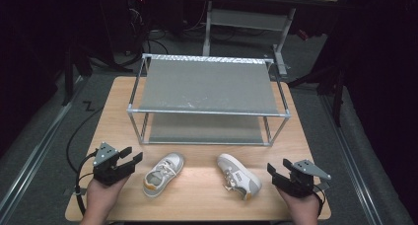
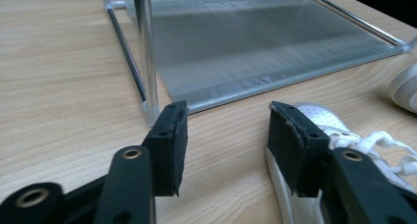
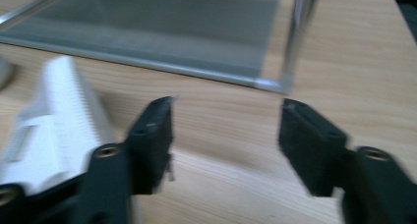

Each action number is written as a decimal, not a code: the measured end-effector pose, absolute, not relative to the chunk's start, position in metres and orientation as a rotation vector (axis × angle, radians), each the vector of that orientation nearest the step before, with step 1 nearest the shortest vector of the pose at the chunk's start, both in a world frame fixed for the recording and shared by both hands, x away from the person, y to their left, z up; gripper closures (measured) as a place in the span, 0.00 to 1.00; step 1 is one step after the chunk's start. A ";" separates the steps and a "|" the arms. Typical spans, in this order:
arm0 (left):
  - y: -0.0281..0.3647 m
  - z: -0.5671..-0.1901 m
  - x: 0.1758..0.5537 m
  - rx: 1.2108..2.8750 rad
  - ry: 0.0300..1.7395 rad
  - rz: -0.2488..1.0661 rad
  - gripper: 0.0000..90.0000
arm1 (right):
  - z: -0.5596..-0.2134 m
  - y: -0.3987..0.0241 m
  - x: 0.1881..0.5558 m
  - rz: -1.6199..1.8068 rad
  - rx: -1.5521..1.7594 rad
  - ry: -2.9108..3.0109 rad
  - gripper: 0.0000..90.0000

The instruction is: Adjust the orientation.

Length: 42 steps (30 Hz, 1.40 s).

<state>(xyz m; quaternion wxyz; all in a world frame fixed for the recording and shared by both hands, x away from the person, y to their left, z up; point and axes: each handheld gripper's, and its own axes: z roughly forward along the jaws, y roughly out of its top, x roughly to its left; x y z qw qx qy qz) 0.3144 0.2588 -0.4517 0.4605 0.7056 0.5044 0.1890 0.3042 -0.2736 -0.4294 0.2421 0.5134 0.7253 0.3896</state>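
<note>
From the high view, your left gripper [image 1: 129,157] rests on the table [image 1: 113,94] with its jaws spread wide and nothing between them. The left shoe [image 1: 163,174] lies just beyond its fingertips toward the table's middle, near but not touching. Its long axis runs diagonally, toe up toward the shoe rack [image 1: 207,87] and heel down toward you. Your right gripper [image 1: 278,168] mirrors this: jaws apart and empty, with the right shoe [image 1: 239,176] just inward of its fingertips, heel up toward the rack and toe slanting down toward your right hand. Each shoe is nearer its own-side gripper, so each hand has its own target.

In the left gripper view, the fingers [image 2: 169,140] stand wide over bare wood. The left shoe [image 2: 319,121] sits behind the finger at the picture's right, not in the gap, so I judge you need to shift toward that side before closing. The rack's lower shelf [image 2: 255,42] lies ahead.

In the right gripper view, which is blurred, the fingers [image 3: 152,135] are also well apart and hold nothing. The right shoe [image 3: 54,121] lies outside the finger at the picture's left, with its ribbed sole edge showing, so the gap must move that way.
</note>
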 end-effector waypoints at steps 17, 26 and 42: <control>0.258 -0.441 0.310 1.740 1.226 0.536 1.00 | -0.432 -0.217 0.284 1.150 1.099 2.251 1.00; 0.253 -0.443 0.309 1.767 1.213 0.543 0.99 | -0.437 -0.223 0.289 1.117 1.134 2.236 1.00; 0.253 -0.443 0.302 1.771 1.211 0.547 0.94 | -0.454 -0.256 0.329 1.076 1.340 2.116 1.00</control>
